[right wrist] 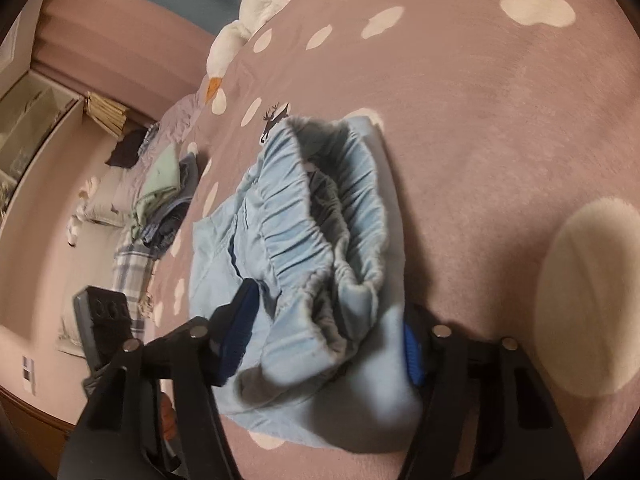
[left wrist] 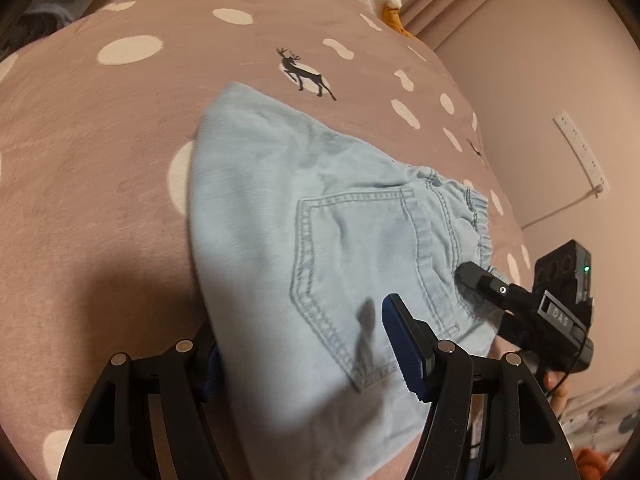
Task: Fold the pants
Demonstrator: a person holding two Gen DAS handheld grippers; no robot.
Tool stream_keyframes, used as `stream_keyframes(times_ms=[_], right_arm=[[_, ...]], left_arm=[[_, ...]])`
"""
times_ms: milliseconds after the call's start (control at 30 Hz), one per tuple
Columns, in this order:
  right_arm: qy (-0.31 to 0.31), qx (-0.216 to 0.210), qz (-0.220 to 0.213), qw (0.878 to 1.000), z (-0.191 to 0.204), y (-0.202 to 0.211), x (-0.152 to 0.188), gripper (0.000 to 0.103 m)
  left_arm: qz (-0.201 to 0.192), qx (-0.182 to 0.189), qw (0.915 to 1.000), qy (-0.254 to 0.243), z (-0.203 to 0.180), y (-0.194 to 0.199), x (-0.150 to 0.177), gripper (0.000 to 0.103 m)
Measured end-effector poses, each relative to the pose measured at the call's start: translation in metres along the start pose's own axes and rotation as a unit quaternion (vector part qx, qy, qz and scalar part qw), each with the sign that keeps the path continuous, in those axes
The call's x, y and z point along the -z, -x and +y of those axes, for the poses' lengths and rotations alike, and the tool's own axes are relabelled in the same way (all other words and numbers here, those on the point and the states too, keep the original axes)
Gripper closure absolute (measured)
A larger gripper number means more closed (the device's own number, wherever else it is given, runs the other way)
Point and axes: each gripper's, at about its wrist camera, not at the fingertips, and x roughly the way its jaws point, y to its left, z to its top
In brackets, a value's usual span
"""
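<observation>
Light-blue pants (left wrist: 304, 216) folded into a compact bundle on a pink bedspread (left wrist: 100, 160) with white spots and a black deer print (left wrist: 306, 74). In left wrist view: bundle across frame centre, running down to lower middle; back pocket (left wrist: 352, 264) facing up, gathered elastic waistband (left wrist: 476, 216) at right edge of the bundle.

Left gripper (left wrist: 304, 364): jaws apart, straddling the near end of the bundle. One finger visible above the cloth at lower centre, the other partly hidden under the fabric edge at lower left. Cannot tell whether pads press on the cloth.

Right gripper (right wrist: 324, 344): jaws apart with the waistband end of the pants between them; blue pads at each side of the thick fold, lower centre of right wrist view. Pad contact looks close on both sides; firm clamping not clear. Same gripper seen at lower right of left wrist view, fingertip resting by the waistband seam.

In right wrist view: waistband opening gaping toward the camera. White plush goose (right wrist: 240, 28) at top, stacked folded clothes (right wrist: 160, 196) at left.
</observation>
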Motion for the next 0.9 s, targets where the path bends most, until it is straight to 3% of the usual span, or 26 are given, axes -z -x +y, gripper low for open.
stream_keyframes(times_ms=[133,300,700,900], right_arm=[[0.007,0.009,-0.012,1.0,0.0,-0.007,-0.002,0.053],[0.01,0.011,-0.023,1.0,-0.003,-0.007,-0.001,0.054],[0.015,0.022,-0.031,0.999,-0.001,-0.008,-0.001,0.054],[0.038,0.061,-0.038,0.997,0.012,-0.008,0.001,0.058]], left_arm=[[-0.001,-0.032,0.9991,-0.027,-0.013,-0.009,-0.001,0.035],[-0.007,-0.068,0.9957,-0.064,-0.023,-0.015,0.003,0.035],[-0.011,-0.076,0.9945,-0.071,-0.025,-0.015,0.003,0.036],[-0.013,-0.086,0.9935,-0.073,-0.026,-0.015,0.004,0.036]])
